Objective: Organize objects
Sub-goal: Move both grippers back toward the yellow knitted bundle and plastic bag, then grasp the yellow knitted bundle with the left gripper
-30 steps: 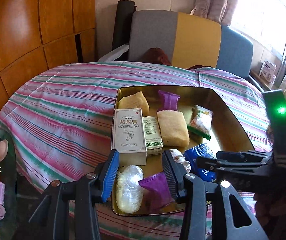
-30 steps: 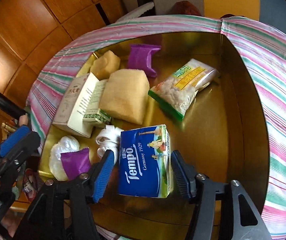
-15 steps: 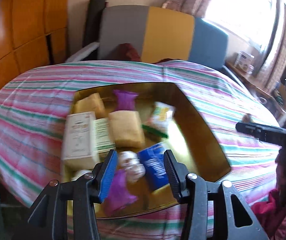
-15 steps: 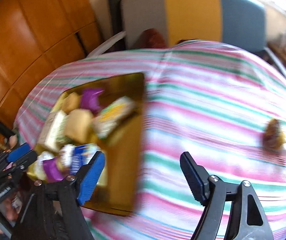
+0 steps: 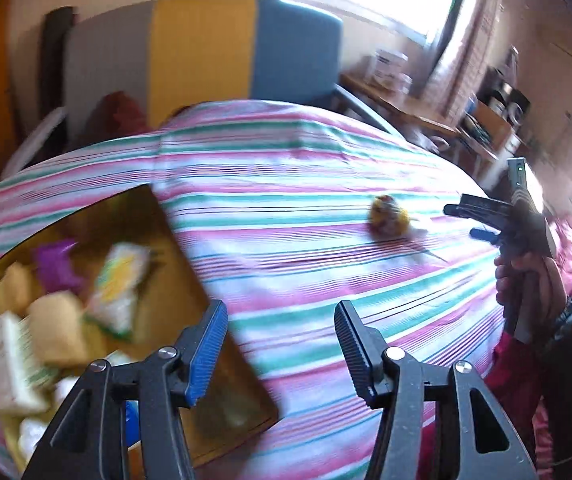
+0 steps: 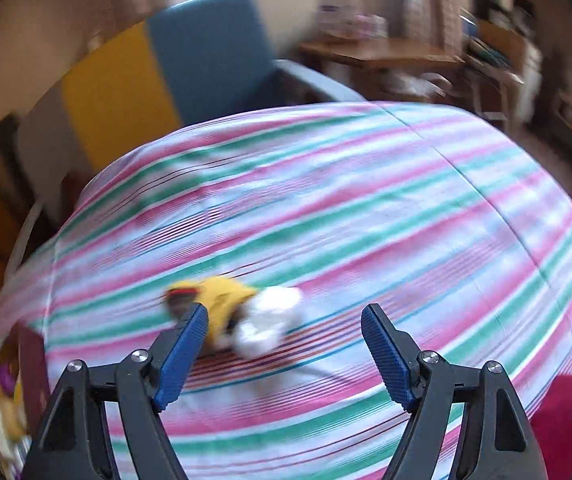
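A small yellow and white toy (image 6: 241, 314) lies alone on the striped tablecloth; it also shows in the left wrist view (image 5: 388, 216). My right gripper (image 6: 283, 350) is open and empty, just in front of the toy, its left finger beside it. It appears in the left wrist view (image 5: 482, 218) to the right of the toy. My left gripper (image 5: 281, 350) is open and empty, above the cloth by the right edge of the gold tray (image 5: 221, 364). The tray holds several packets and boxes, blurred.
The round table has a pink, green and white striped cloth (image 5: 286, 184). A grey, yellow and blue sofa (image 5: 205, 48) stands behind it. A wooden side table (image 6: 382, 56) with clutter stands at the right by the window.
Both grippers have swung right, away from the tray. The right gripper let go of the blue tissue pack in the tray and now faces the toy.
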Tool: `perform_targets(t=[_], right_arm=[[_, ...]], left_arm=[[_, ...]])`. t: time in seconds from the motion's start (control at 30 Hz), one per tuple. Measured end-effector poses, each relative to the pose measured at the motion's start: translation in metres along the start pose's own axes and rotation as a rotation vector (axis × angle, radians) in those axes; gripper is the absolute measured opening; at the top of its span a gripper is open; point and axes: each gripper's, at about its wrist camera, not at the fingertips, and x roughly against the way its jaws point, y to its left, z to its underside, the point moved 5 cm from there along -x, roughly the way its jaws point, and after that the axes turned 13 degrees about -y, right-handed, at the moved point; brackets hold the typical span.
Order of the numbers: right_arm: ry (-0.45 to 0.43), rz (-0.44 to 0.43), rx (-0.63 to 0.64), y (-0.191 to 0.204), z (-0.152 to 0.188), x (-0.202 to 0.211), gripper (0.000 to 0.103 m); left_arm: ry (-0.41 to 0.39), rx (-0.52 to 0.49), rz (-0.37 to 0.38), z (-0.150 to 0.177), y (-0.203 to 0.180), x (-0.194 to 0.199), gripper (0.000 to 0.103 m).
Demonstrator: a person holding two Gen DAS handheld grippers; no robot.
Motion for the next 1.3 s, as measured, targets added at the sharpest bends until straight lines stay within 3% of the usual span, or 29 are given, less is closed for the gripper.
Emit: perform_targets(t=[0.07,0.13,0.3,0.63,0.83,0.9,0.93,0.97,1.03,1.3], right_arm=[[0.057,0.037,-0.126,-0.024,0.005,-0.007,0.077],[0.024,-0.003,-0.224,-0.038,-0.001,-0.002,0.079],[0.045,-0.037,-0.245,-0.038,0.001,-0.002,0.082],[0.064,-0.088,-0.297,-0.043,0.006,-0.007,0.083],[0.079,-0.105,-0.299,-0.041,0.007,-0.011,0.084],[0.081,-0.104,-0.307,-0.043,0.007,-0.011,0.084],[0.082,-0.102,-0.310,-0.044,0.007,-0.011,0.084],[0.082,-0.100,-0.312,-0.045,0.007,-0.012,0.084],[0.080,-0.094,-0.301,-0.045,0.007,-0.012,0.083],[0.100,-0.101,-0.252,-0.038,0.008,-0.015,0.079]], left_arm=[[0.029,-0.006,0.033,-0.006,-0.018,-0.023,0.058],[0.062,-0.007,0.064,-0.009,-0.035,-0.048,0.067],[0.145,0.032,0.126,-0.014,-0.068,-0.108,0.071],[0.170,0.115,0.212,-0.048,-0.108,-0.192,0.081],[0.201,0.137,0.179,-0.049,-0.118,-0.241,0.082],[0.218,0.122,0.174,-0.043,-0.120,-0.256,0.074],[0.222,0.116,0.177,-0.040,-0.121,-0.259,0.054],[0.204,0.107,0.173,-0.040,-0.121,-0.257,0.044],[0.201,0.118,0.199,-0.040,-0.118,-0.248,0.037],[0.096,-0.021,0.142,-0.011,-0.092,-0.160,0.037]])
